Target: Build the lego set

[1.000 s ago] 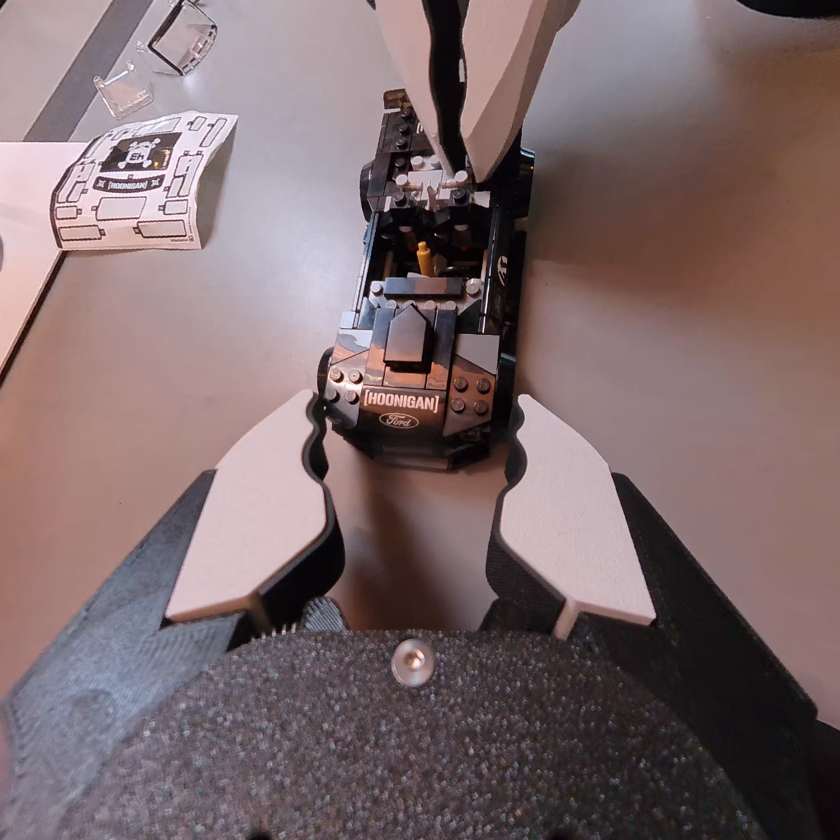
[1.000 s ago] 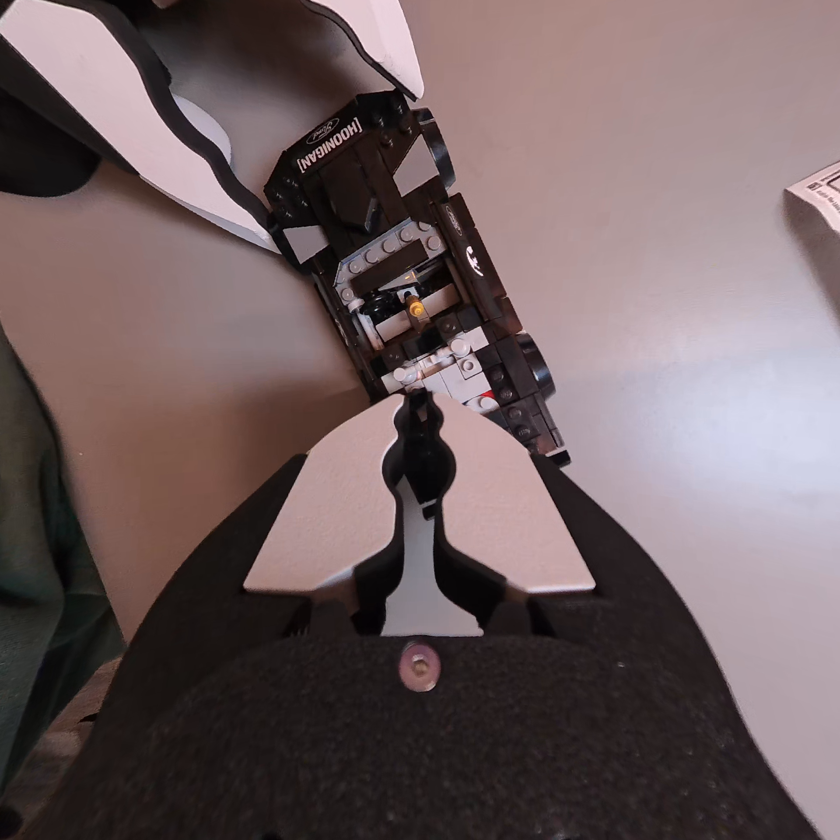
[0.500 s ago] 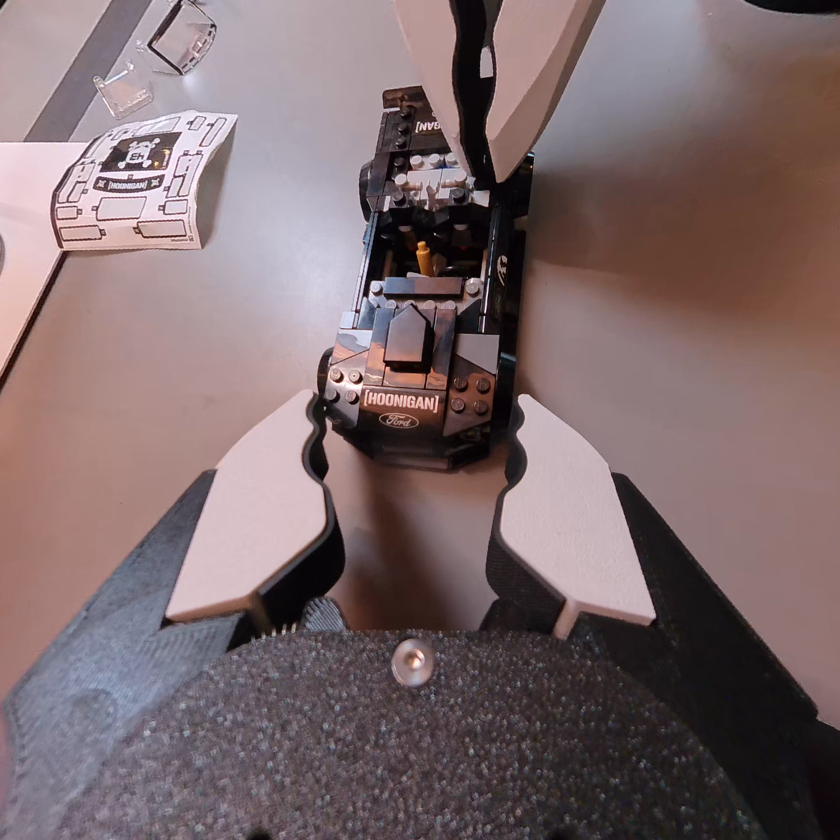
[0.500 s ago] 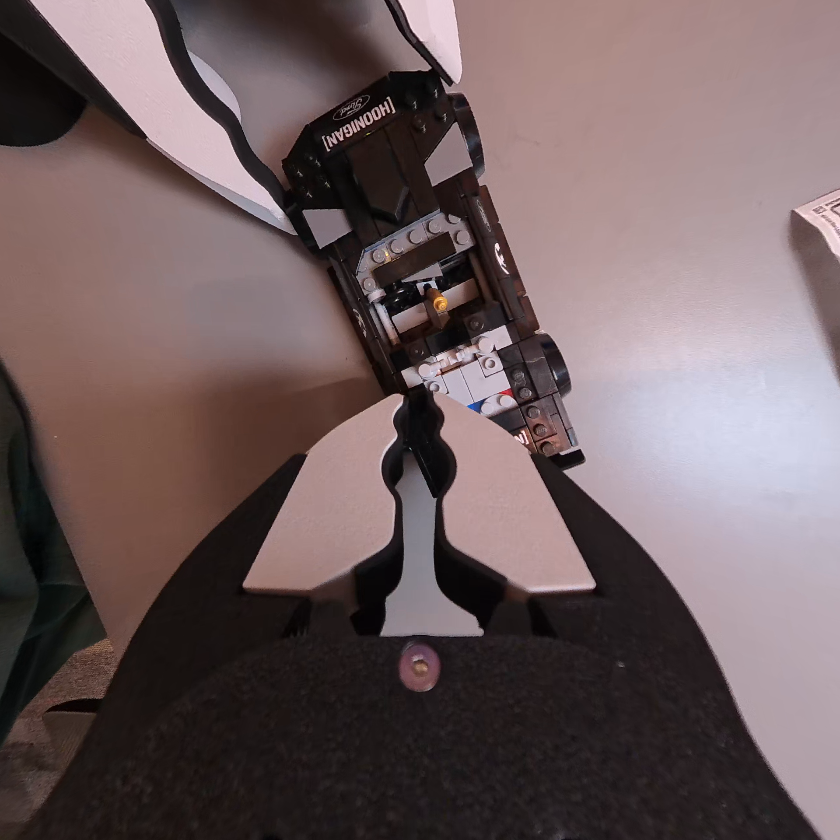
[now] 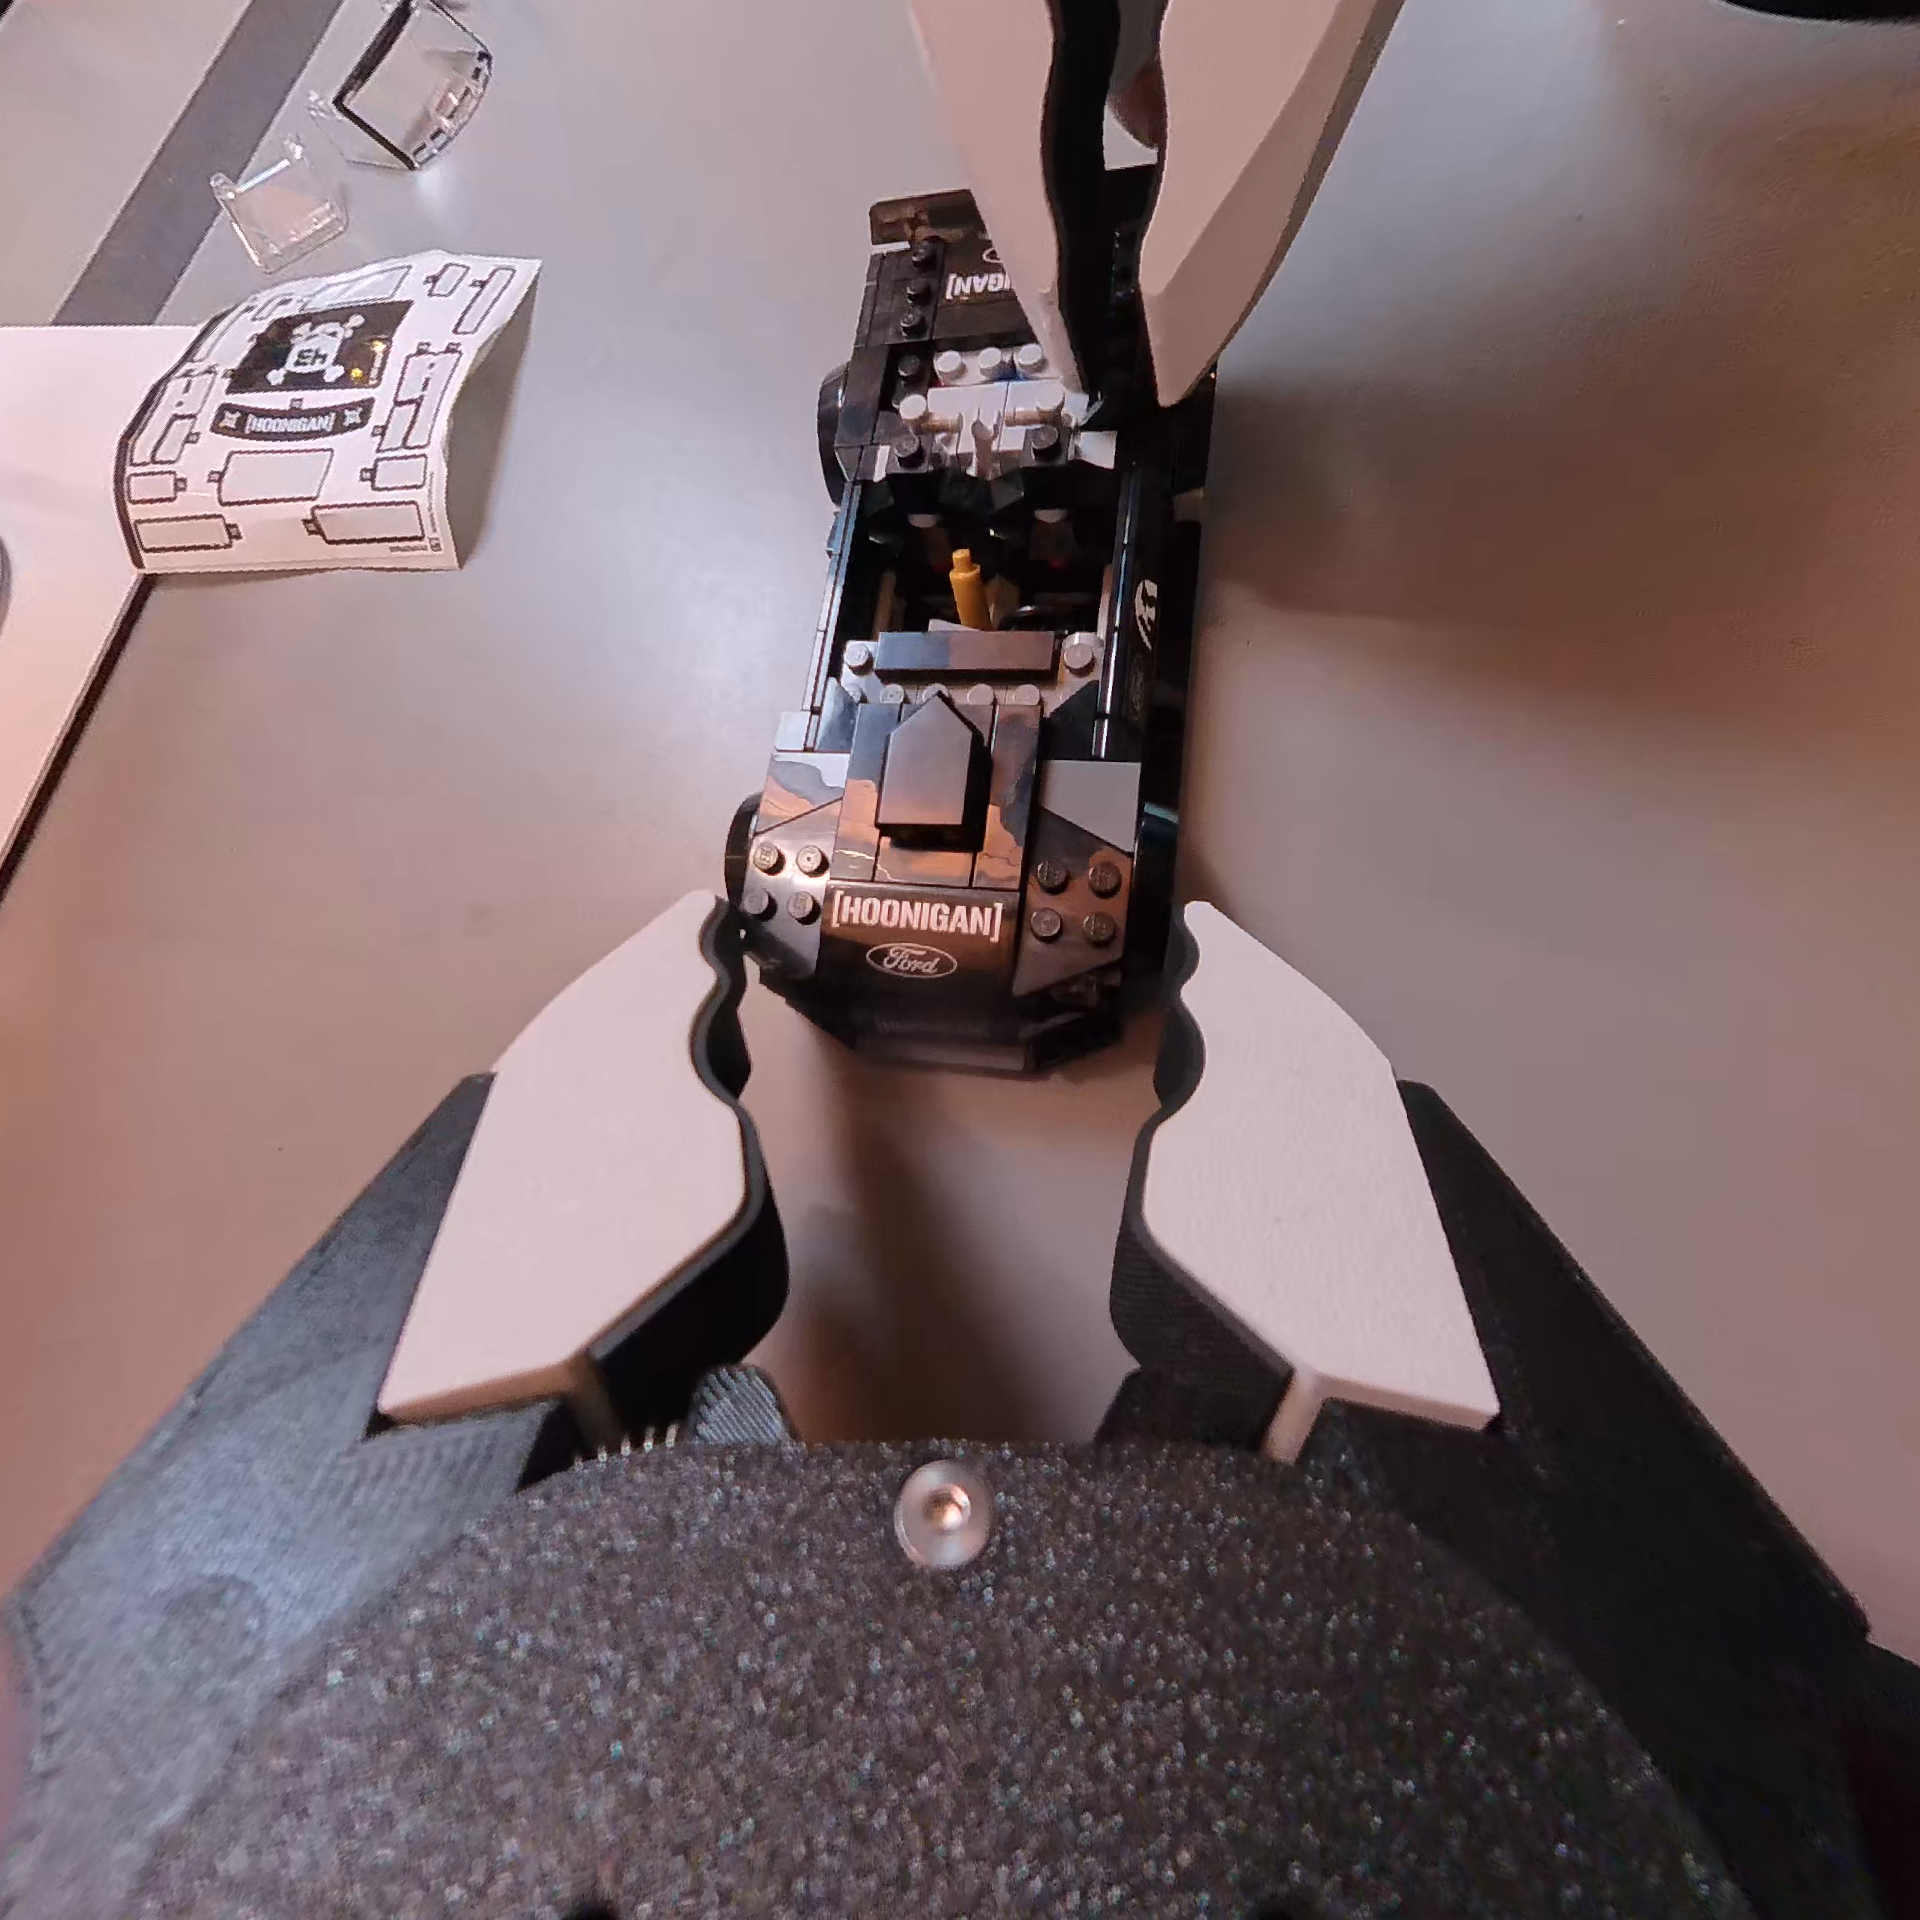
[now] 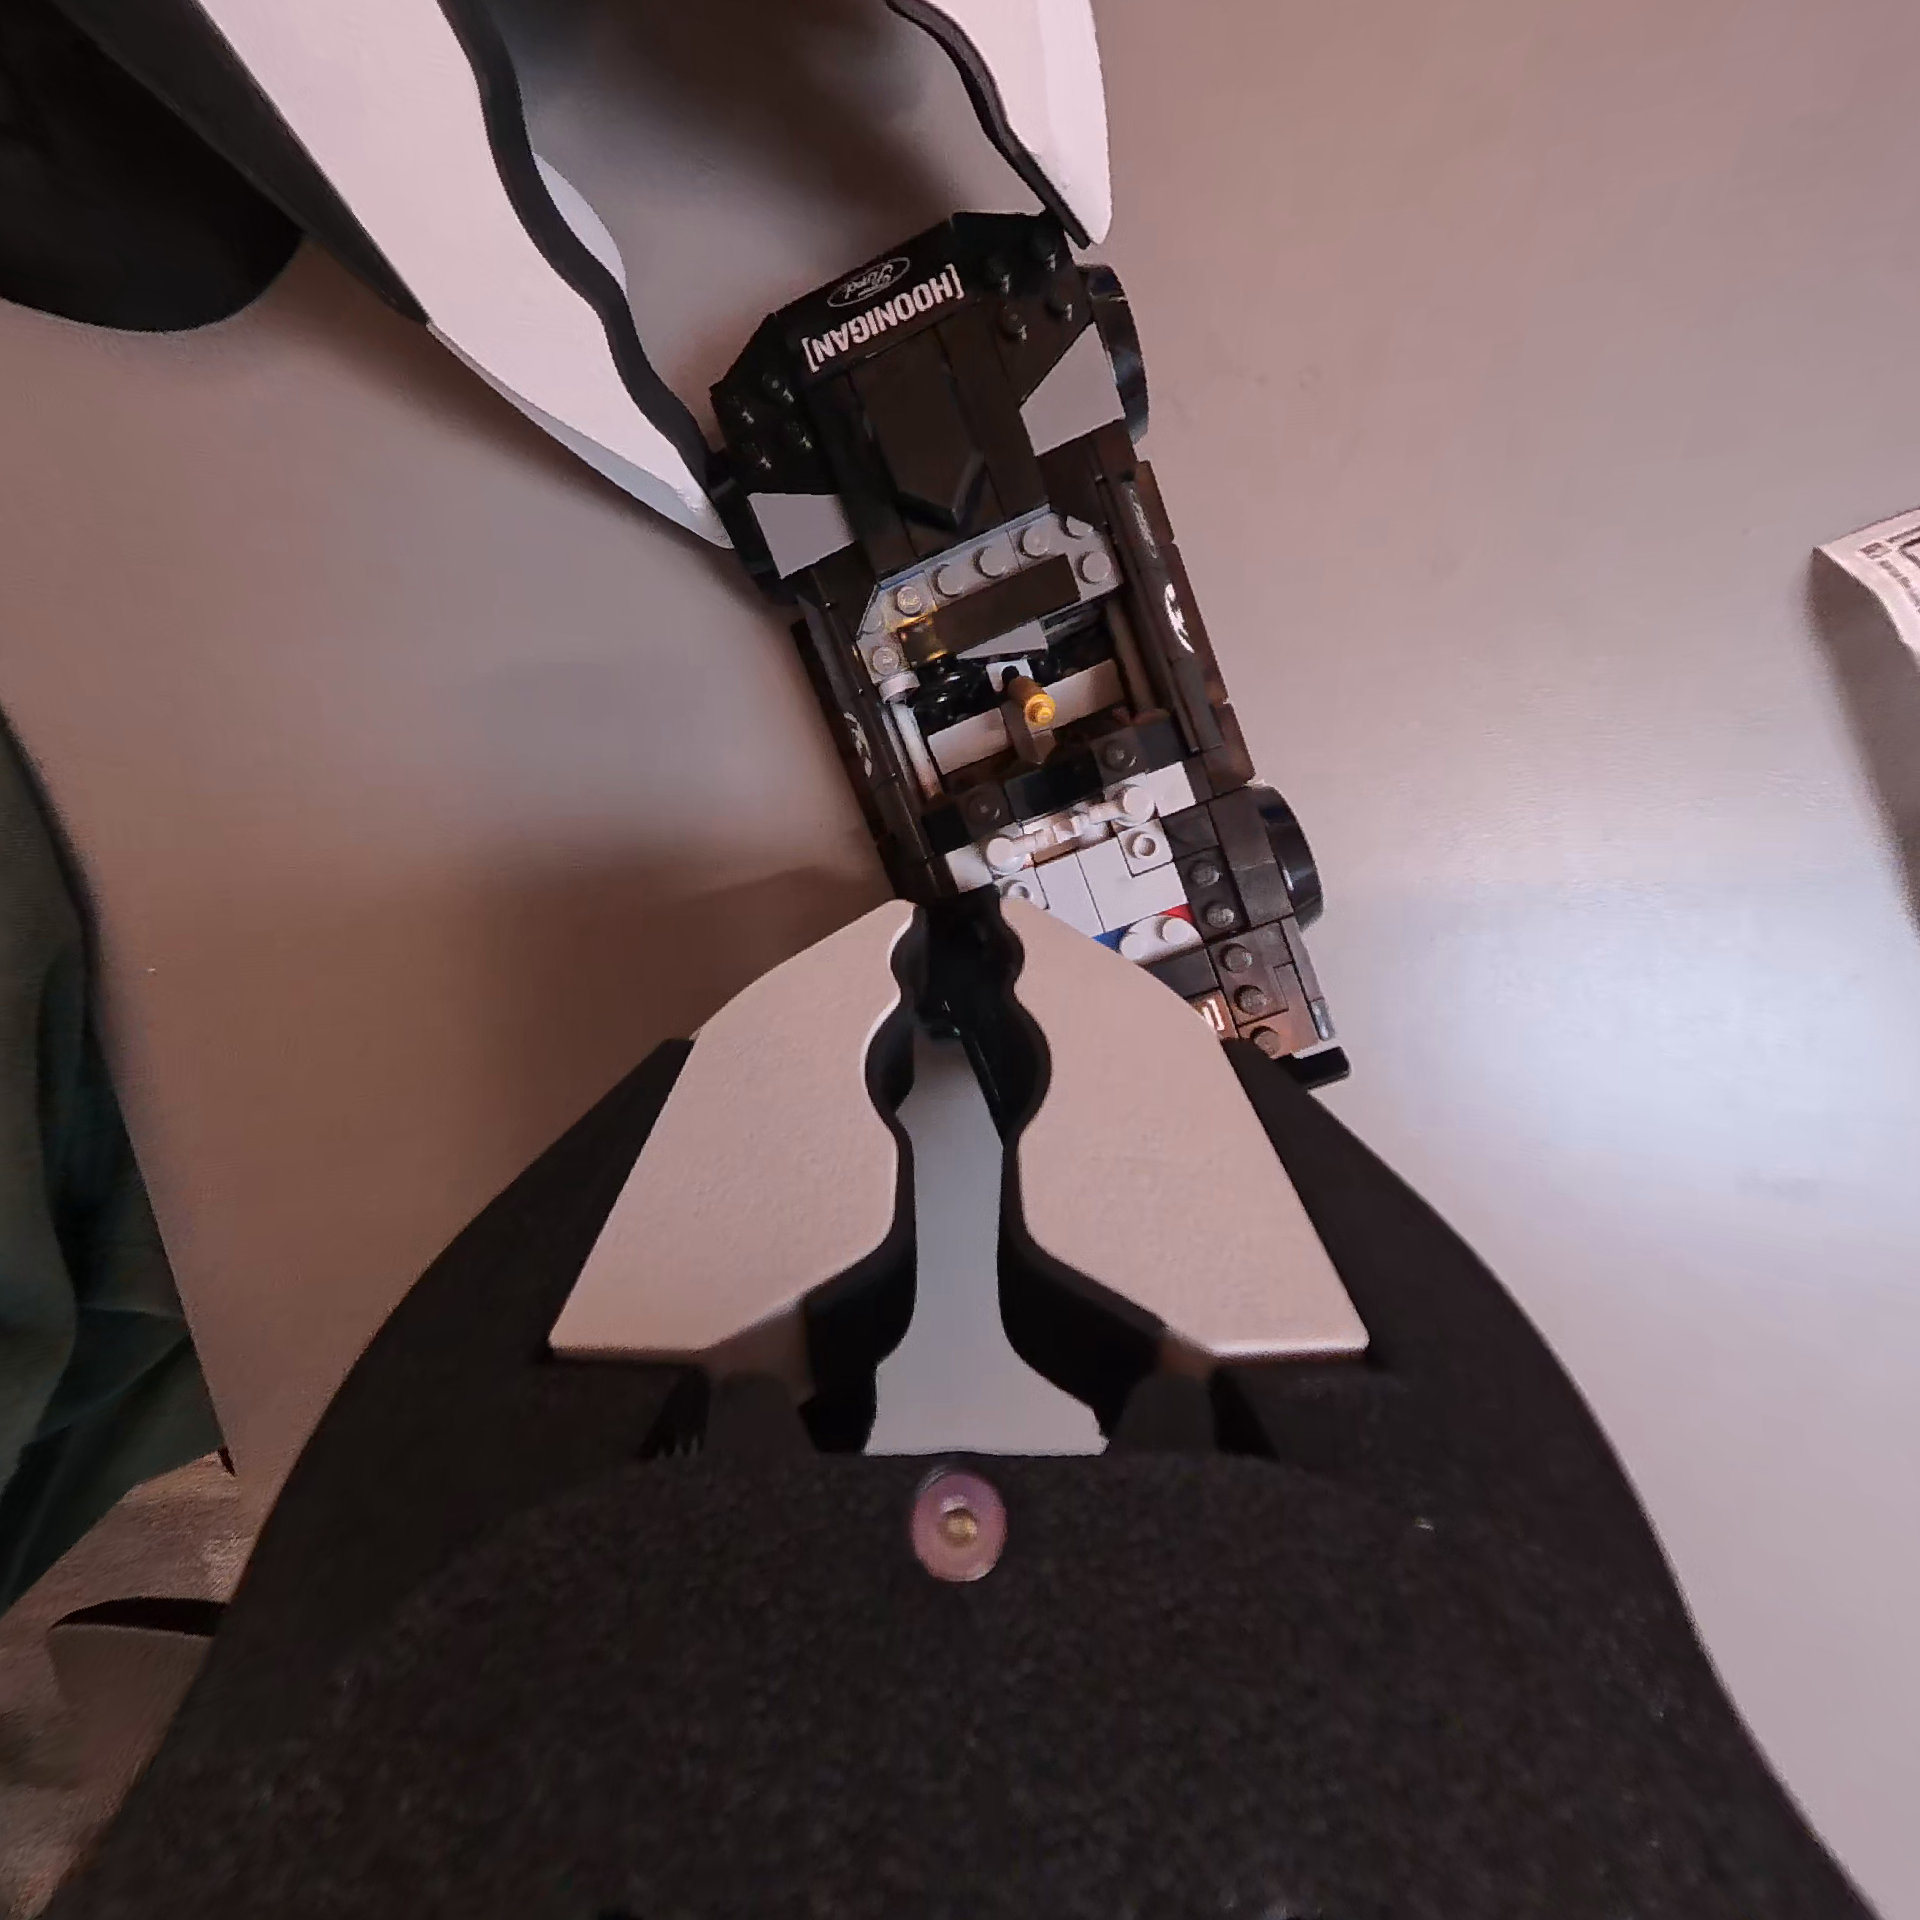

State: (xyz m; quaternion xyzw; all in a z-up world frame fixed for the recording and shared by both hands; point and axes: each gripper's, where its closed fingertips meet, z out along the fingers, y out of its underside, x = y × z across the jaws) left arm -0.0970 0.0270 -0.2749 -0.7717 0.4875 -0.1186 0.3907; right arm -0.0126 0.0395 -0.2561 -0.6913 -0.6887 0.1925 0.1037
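A black lego car (image 5: 966,790) with an open cockpit and a grey rear section stands on the grey table; it also shows in the right wrist view (image 6: 966,468). My left gripper (image 5: 954,920) is open, its fingertips on either side of the car's front end. My right gripper (image 6: 961,914) is shut on a thin black piece (image 6: 966,997) and holds it at the car's rear edge. In the left wrist view the right gripper (image 5: 1127,390) comes down from above onto the rear right of the car. How the piece meets the car is hidden.
A sticker sheet (image 5: 312,416) lies at the far left, with two clear windscreen pieces (image 5: 416,94) (image 5: 275,203) behind it and a white sheet (image 5: 42,468) at the left edge. A paper corner (image 6: 1870,592) shows at the right. Dark green cloth (image 6: 62,1143) is at the left.
My right gripper, still shut on the black piece, has shifted from the middle of the car's rear toward its rear side edge. The left gripper and the car have not moved.
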